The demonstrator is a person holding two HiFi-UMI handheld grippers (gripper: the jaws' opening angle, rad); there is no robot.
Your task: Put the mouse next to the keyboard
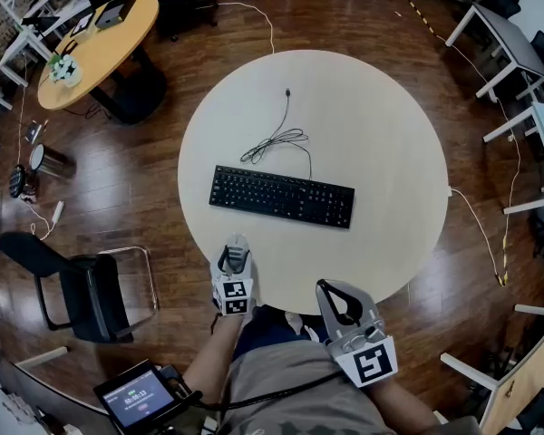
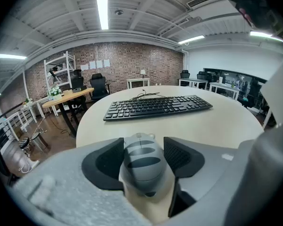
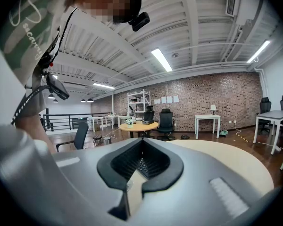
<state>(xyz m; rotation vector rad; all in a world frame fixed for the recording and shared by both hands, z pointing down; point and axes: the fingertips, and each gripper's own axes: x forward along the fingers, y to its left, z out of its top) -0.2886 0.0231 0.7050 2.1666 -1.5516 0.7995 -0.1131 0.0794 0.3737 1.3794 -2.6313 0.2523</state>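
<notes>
My left tool (image 1: 236, 253) is clamped on the small grey plastic mouse (image 2: 142, 161) over the near edge of the round pale counter (image 1: 390, 134), apart from the long black keyboard (image 1: 282, 197), so placing it alongside is not yet done, while my right tool (image 1: 341, 305) hangs closed on nothing.

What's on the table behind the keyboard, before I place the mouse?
Behind the keyboard, only its black cable shows. It is loosely coiled, with the plug end lying free on the table. Anything under the keyboard is covered.
</notes>
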